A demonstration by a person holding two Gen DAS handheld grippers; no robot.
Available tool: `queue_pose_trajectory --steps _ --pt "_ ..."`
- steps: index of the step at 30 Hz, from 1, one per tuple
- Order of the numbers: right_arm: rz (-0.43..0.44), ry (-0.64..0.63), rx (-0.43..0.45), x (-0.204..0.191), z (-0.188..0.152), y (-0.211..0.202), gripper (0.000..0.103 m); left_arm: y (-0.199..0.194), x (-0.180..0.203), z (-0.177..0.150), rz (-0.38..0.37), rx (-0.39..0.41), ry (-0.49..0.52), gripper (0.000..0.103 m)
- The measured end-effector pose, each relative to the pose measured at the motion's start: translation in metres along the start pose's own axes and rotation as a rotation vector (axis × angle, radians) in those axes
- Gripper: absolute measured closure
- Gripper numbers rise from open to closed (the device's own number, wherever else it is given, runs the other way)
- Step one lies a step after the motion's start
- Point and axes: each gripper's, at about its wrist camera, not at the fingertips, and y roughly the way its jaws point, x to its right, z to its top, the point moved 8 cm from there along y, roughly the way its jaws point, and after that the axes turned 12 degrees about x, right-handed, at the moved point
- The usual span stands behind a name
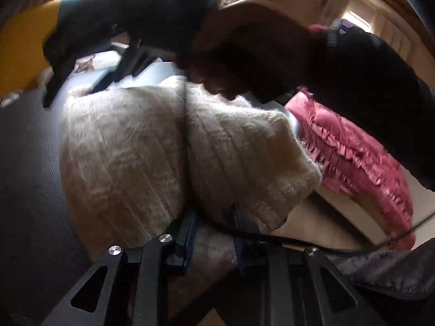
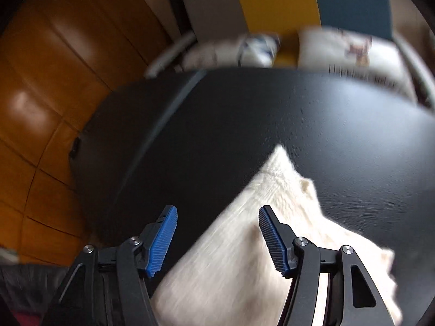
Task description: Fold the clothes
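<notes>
Cream fuzzy sweater (image 1: pixel 152 146) is pinched at 6 o'clock by the left tongs (image 1: pixel 212 233); right tongs (image 2: pixel 217 239) hover spread above it, so its fold could slump.

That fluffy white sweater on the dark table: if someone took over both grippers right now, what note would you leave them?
Left gripper: closed on the near edge of the white sweater; keep that hold.
Right gripper: open, empty, above the sweater's end.
Things: the sweater lies on the dark table, doubled over with a seam-like fold line down its middle. A pink ruffled garment waits off the table's side, unfolded.
Done: apparently a first fold of the sweater.
Left: probably one more fold, then set it aside and start on the pink piece.
</notes>
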Motion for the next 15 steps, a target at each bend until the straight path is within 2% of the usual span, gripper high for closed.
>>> queue_pose_trajectory --steps 2,3,4,6,8,11,13,14,15 --pt "-0.015 0.061 -0.107 0.019 -0.012 0.030 0.043 0.003 -0.002 -0.002 -0.007 0.003 -0.011 0.080" --pt "-0.015 0.078 -0.133 0.028 -0.020 0.042 0.045 0.003 -0.003 -0.002 -0.012 0.005 -0.012 0.080" --pt "-0.008 0.100 -0.104 0.035 -0.018 0.042 0.047 0.004 -0.004 -0.001 -0.017 0.006 -0.014 0.080" --pt "-0.011 0.149 -0.061 0.049 -0.016 0.039 0.069 0.006 -0.006 0.001 -0.032 0.012 -0.032 0.080" --pt "0.011 0.190 -0.038 0.057 -0.017 0.034 0.071 0.003 -0.009 0.004 -0.049 0.028 -0.060 0.080" --pt "0.017 0.218 0.018 0.059 -0.015 0.022 0.071 -0.009 -0.015 0.010 -0.092 0.046 -0.161 0.077" --pt "0.016 0.233 0.055 0.059 -0.013 0.013 0.066 -0.014 -0.028 0.020 -0.101 0.076 -0.235 0.075" --pt "0.022 0.237 0.099 0.058 -0.010 -0.001 0.060 -0.023 -0.035 0.023 -0.094 0.099 -0.269 0.074" --pt "0.028 0.241 0.142 0.057 -0.006 -0.016 0.045 -0.031 -0.043 0.028 -0.089 0.124 -0.305 0.072"
